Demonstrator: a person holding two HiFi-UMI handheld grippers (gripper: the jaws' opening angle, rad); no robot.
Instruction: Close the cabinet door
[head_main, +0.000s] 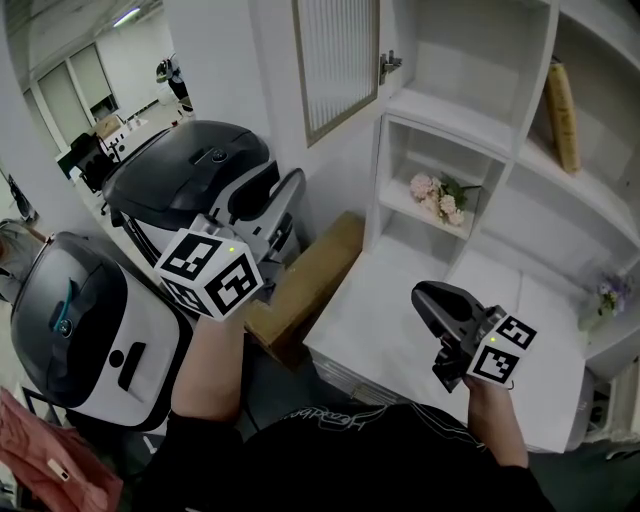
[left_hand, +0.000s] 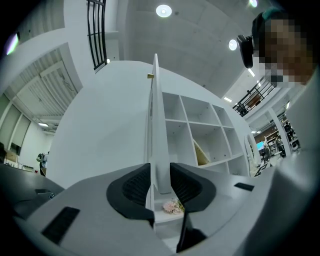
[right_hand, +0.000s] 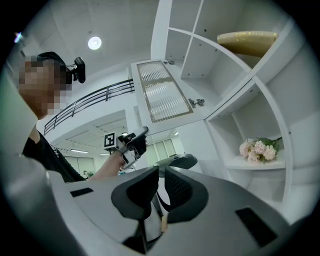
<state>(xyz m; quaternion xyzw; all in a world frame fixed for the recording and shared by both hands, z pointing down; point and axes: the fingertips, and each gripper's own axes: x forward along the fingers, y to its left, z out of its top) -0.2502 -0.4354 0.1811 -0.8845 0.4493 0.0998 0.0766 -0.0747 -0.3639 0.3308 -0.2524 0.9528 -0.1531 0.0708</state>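
Observation:
The cabinet door (head_main: 338, 60), a white frame with ribbed glass, stands swung out from the white shelf unit on its hinge (head_main: 388, 66). My left gripper (head_main: 288, 183) is raised just below and in front of the door's free lower corner, with a strip of wall showing between them. In the left gripper view the door's edge (left_hand: 155, 115) lines up in the gap of that open gripper (left_hand: 160, 180). The right gripper view shows the door (right_hand: 162, 92) with the left gripper (right_hand: 142, 134) by its corner. My right gripper (head_main: 418, 292) hangs low over the counter, jaws (right_hand: 161, 175) nearly together and holding nothing.
Pink flowers (head_main: 438, 195) lie in the lower cubby behind the door. A yellowish object (head_main: 562, 115) leans in an upper shelf. A cardboard box (head_main: 305, 285) leans against the white counter (head_main: 400, 340). Two bulky black-and-white machines (head_main: 190, 165) (head_main: 80, 320) stand at the left.

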